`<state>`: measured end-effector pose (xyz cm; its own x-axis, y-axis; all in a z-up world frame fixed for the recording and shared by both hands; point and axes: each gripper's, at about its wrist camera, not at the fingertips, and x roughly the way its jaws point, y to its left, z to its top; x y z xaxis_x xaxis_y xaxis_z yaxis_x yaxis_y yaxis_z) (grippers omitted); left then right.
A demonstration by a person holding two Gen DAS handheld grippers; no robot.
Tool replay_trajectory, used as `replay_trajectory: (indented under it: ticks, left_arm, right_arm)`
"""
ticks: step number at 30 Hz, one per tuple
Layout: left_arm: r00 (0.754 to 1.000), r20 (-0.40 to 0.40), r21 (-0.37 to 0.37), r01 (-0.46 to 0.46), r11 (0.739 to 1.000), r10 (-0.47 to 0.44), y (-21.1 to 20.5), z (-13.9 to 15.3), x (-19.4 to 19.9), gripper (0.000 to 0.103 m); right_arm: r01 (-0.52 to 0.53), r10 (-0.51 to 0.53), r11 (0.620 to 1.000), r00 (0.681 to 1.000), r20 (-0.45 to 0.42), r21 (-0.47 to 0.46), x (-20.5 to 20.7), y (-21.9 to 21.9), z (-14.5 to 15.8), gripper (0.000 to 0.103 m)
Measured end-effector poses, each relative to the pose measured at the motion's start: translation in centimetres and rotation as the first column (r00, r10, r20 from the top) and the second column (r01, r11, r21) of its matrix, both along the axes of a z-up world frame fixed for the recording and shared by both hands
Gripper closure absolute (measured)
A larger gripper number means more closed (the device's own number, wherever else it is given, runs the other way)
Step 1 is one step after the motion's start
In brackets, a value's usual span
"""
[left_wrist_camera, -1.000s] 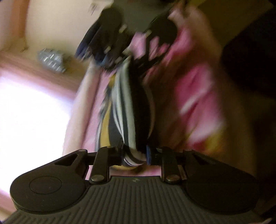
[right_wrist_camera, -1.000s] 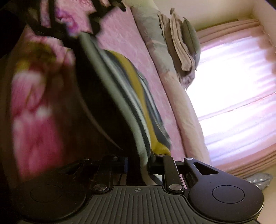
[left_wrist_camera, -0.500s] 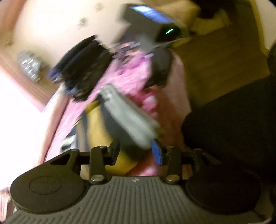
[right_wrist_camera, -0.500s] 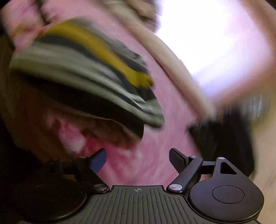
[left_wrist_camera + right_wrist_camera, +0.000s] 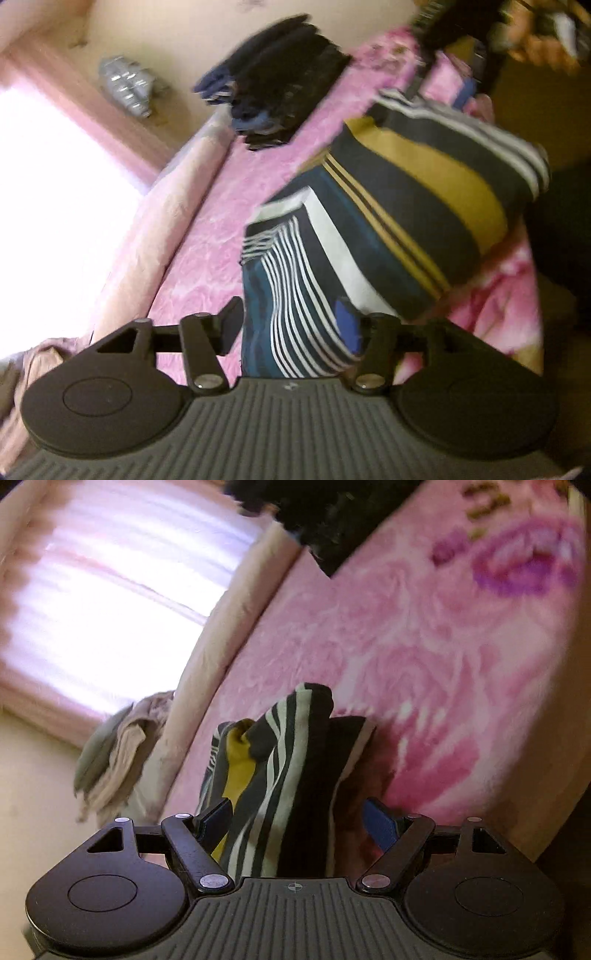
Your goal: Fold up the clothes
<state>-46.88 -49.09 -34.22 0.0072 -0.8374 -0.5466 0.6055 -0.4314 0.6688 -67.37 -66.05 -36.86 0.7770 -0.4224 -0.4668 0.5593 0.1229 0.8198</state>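
Both tools [image 5: 291,325] [image 5: 295,819] spread-jawed over striped garment [image 5: 388,229].

The left gripper [image 5: 290,326] is seen at the lower centre of its frame, jaws spread apart; striped cloth is seen between them, not pinched; the right gripper [image 5: 297,818] is likewise held at lower centre, jaws parted wide; a hand [image 5: 532,33] is glimpsed, blurred, at the upper right of the left view.

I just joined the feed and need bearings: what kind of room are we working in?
Most likely a bedroom: a pink floral bedspread, a bright curtained window, and a pile of dark clothes beside the striped garment.
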Motion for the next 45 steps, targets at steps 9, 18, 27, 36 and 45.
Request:
replay_trajectory:
  ticks: [9, 18, 27, 36, 45]
  left_arm:
    - [0.997, -0.036, -0.027, 0.068, 0.997, -0.069, 0.6, -1.7, 1.7, 0.046]
    - [0.997, 0.019, 0.015, 0.076, 0.997, -0.076, -0.2, -3.3, 0.2, 0.045]
    - [0.959, 0.26, -0.004, 0.119, 0.993, -0.114, -1.1, -6.7, -3.6, 0.04]
    - [0.918, 0.372, 0.04, 0.134, 0.99, -0.14, -4.3, -8.5, -4.8, 0.068]
    - [0.95, 0.295, 0.031, 0.098, 0.995, -0.103, -4.5, -5.1, -3.2, 0.091]
  right_arm:
    - [-0.029, 0.029, 1.0, 0.999, 0.037, -0.005, 1.2, -4.4, -0.7, 0.085]
    - [-0.178, 0.127, 0.963, 0.963, -0.239, -0.203, 5.9, -15.1, 3.3, 0.086]
    - [-0.412, 0.125, 0.807, 0.82, -0.559, -0.424, 3.5, -5.1, 4.6, 0.014]
    - [-0.944, -0.1, 0.127, 0.294, -0.95, -0.306, 6.6, 11.2, -0.8, 0.014]
    - [-0.978, -0.266, 0.022, 0.195, -0.944, -0.208, 8.2, 10.2, -4.4, 0.065]
